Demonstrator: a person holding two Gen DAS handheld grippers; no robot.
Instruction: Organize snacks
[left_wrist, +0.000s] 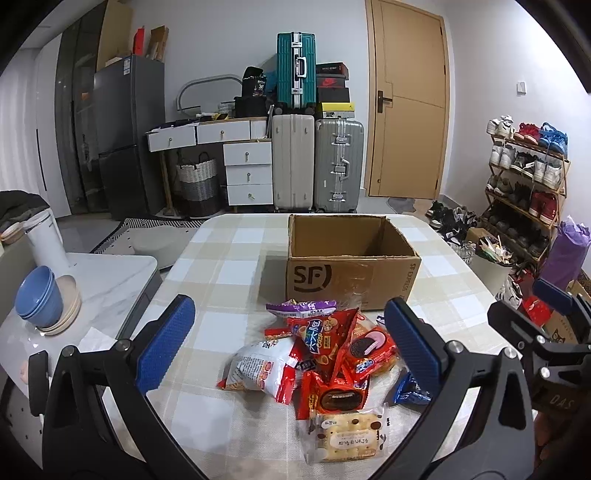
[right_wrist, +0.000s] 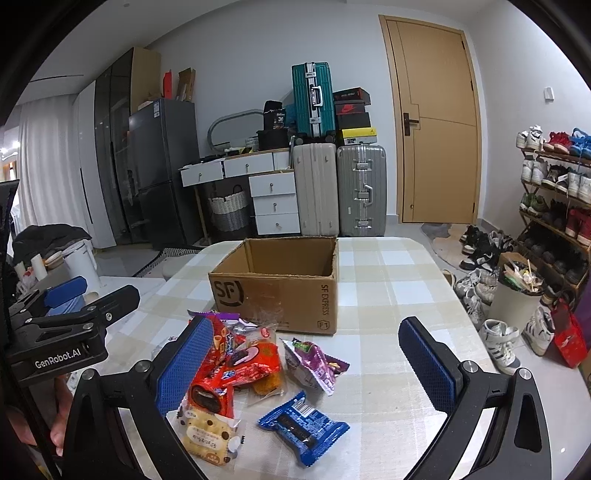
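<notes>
We hold the left gripper (left_wrist: 288, 343) and right gripper (right_wrist: 306, 363) with fingers spread wide, gripping nothing, above the snack pile (left_wrist: 325, 354) on the near bench (right_wrist: 388, 266). Beyond stands the open carton (right_wrist: 280, 291) printed "SF EXPRESS"; a blue packet (right_wrist: 303, 428) lies apart, nearest us.
</notes>
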